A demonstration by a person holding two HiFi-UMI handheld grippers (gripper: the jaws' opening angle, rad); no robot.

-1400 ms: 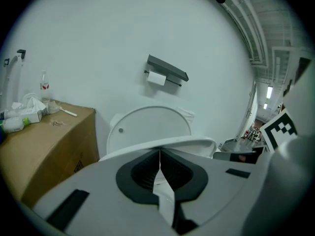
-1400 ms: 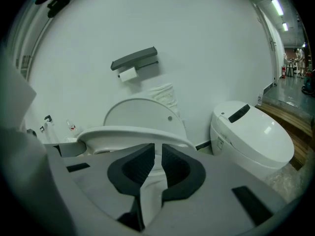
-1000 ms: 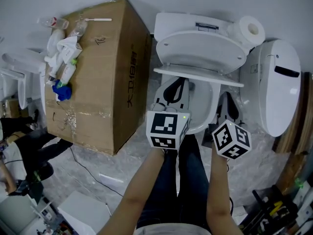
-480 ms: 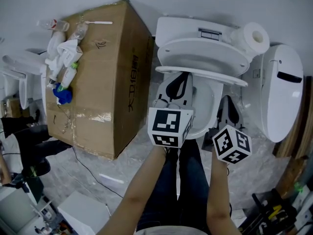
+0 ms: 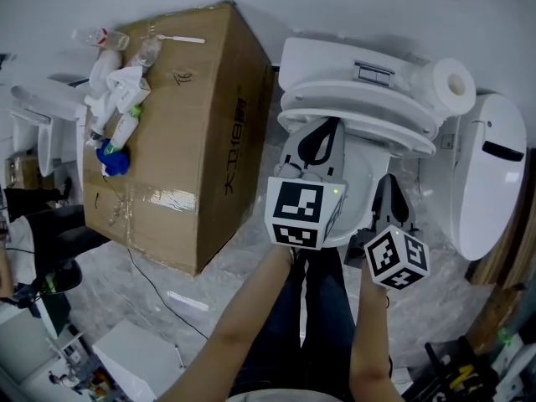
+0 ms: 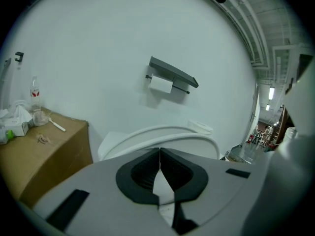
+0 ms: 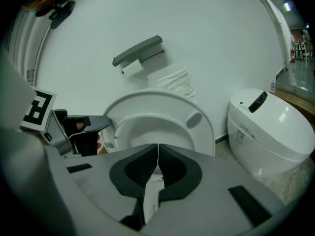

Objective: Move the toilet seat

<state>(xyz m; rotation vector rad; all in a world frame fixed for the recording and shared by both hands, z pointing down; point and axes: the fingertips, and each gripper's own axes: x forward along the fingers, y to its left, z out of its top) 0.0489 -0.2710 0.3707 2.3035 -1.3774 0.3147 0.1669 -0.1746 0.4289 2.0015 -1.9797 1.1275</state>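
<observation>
the toilet seat stands lifted, tipped back with its lid against the cistern, so the bowl lies open beneath it. the left gripper reaches in over the bowl's left side, its tips just under the raised seat's edge. its jaws are pressed together with nothing between them. whether they touch the seat i can't tell. the right gripper hangs lower, near the bowl's right rim, its jaws likewise closed and empty.

from the right gripper view the seat's ring faces that gripper square on, with the left gripper in at the left. a toilet paper roll sits on the cistern's right end. a grey paper holder is fixed to the wall above.

just beside the toilet on the left stands a big cardboard box with bottles and tissues heaped on top. a second white toilet, lid down, stands on the right.
</observation>
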